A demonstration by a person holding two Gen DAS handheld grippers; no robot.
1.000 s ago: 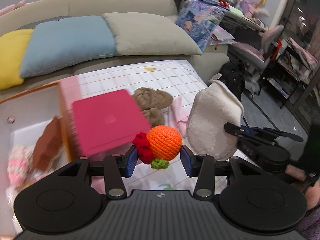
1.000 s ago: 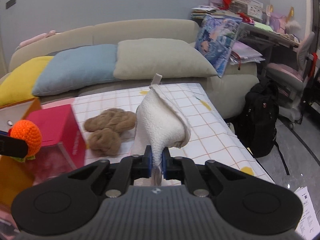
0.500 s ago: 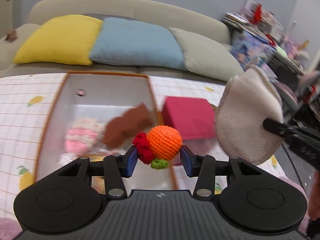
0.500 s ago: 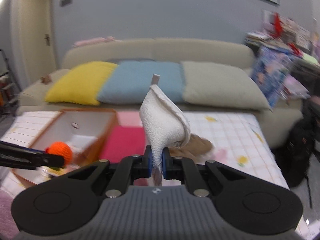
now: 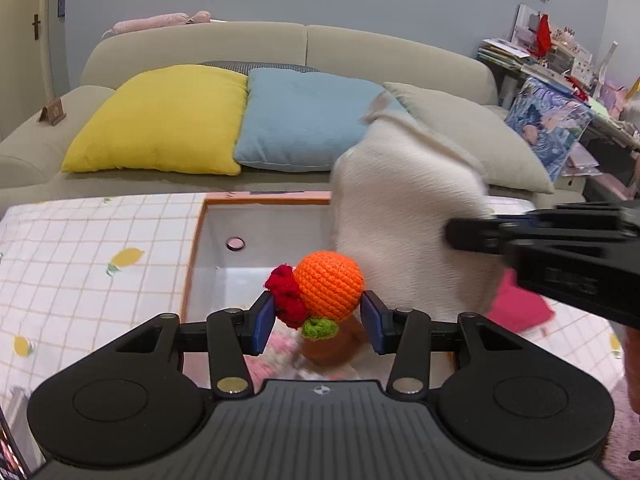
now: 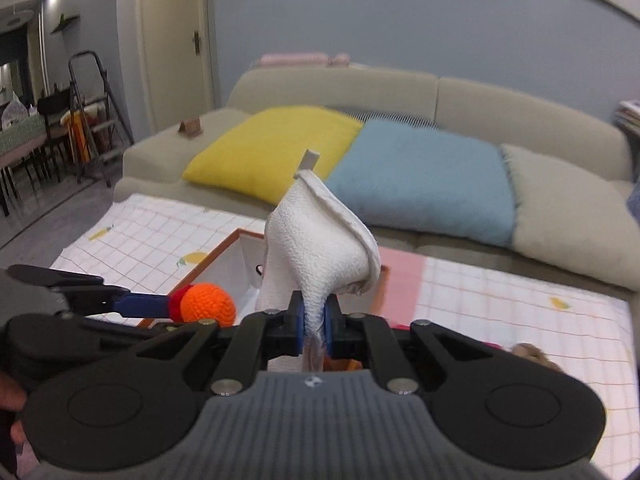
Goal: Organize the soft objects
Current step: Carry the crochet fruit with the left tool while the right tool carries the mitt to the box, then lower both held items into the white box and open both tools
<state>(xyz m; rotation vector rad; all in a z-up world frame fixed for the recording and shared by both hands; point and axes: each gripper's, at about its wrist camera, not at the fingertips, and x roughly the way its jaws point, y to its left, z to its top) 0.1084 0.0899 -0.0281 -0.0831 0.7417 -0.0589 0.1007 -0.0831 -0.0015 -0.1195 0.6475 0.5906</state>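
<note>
My left gripper [image 5: 318, 322] is shut on an orange crocheted ball [image 5: 329, 286] with red and green trim, held above the open orange-rimmed white box [image 5: 216, 236]; the ball also shows in the right wrist view [image 6: 207, 304]. My right gripper [image 6: 314, 330] is shut on a white fluffy cloth [image 6: 320, 248], which hangs over the box's right side and shows in the left wrist view [image 5: 404, 220]. Inside the box, below the ball, lie a brown soft item [image 5: 332, 350] and a pink-white one [image 5: 276, 344].
The box [image 6: 212, 258] sits on a checked lemon-print cloth [image 5: 92, 264]. A pink box [image 5: 520, 304] lies to its right, a brown plush [image 6: 532, 354] beyond. A beige sofa [image 5: 304, 48] with yellow, blue and grey pillows stands behind. A ladder and chairs [image 6: 80, 120] stand far left.
Both grippers swung left from the pink box and brown plush to over the open white box, each keeping its hold. The white cloth now hangs over the box's right part.
</note>
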